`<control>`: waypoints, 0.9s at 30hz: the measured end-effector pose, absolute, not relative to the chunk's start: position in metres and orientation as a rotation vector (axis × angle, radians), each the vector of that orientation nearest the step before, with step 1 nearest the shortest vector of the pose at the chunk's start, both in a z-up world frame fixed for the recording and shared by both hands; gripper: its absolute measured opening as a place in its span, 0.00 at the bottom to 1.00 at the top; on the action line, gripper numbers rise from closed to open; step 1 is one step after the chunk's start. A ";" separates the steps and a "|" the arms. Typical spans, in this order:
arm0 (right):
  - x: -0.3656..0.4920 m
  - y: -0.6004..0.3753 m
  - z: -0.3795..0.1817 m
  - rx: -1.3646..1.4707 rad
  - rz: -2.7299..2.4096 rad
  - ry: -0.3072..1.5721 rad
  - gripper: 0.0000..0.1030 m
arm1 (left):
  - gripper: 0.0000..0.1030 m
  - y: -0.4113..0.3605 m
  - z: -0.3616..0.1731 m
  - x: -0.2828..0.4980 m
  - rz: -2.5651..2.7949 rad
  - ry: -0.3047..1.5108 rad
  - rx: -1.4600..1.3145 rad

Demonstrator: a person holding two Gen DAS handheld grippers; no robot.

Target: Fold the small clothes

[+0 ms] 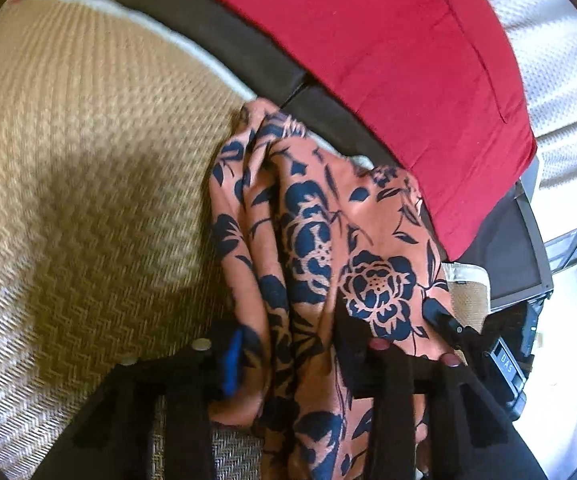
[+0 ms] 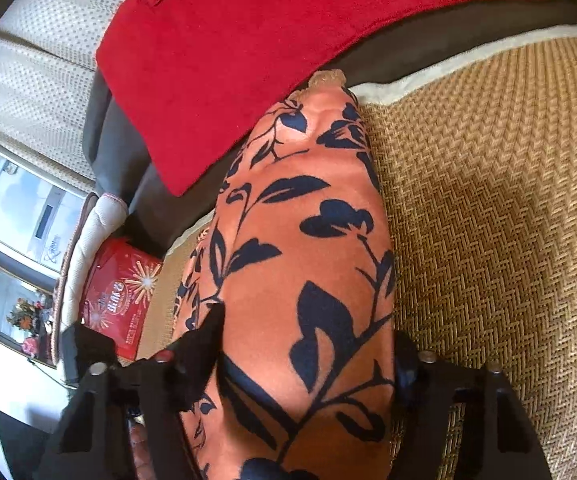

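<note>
An orange garment with a dark blue floral print [image 1: 312,240] hangs bunched between the fingers of my left gripper [image 1: 288,356], which is shut on it above the woven straw mat [image 1: 88,184]. In the right wrist view the same garment [image 2: 304,240] runs between the fingers of my right gripper [image 2: 308,344], which is shut on it. The cloth hides the fingertips in both views. The garment's far end reaches the mat's white border [image 2: 428,68].
A red cushion [image 1: 388,60] lies on the dark sofa seat [image 1: 248,52] behind the mat. A red printed box [image 2: 124,300] and a cream cushion [image 2: 96,220] sit at the left of the right wrist view. A patterned cream backrest [image 2: 36,80] stands behind.
</note>
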State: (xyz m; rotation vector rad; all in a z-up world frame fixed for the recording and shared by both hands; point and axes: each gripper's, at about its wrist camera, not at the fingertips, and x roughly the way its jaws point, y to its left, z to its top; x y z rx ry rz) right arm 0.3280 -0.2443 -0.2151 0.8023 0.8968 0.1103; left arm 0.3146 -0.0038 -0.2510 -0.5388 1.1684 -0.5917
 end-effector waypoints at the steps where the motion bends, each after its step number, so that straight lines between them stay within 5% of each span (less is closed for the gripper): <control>1: 0.327 -0.242 -0.211 0.788 0.106 0.885 0.61 | 0.31 -0.007 -0.246 0.314 -0.594 1.148 -0.534; 13: 0.280 -0.240 -0.156 0.639 0.071 0.740 0.55 | 0.18 -0.047 -0.196 0.268 -0.738 1.025 -0.489; 21: 0.243 -0.274 -0.174 0.757 0.030 0.759 0.55 | 0.18 -0.086 -0.202 0.251 -0.681 1.047 -0.344; 24: 0.237 -0.282 -0.184 0.738 0.011 0.796 0.55 | 0.20 -0.091 -0.217 0.258 -0.627 1.117 -0.315; 27: 0.241 -0.286 -0.201 0.734 -0.014 0.842 0.56 | 0.34 -0.092 -0.229 0.262 -0.589 1.139 -0.327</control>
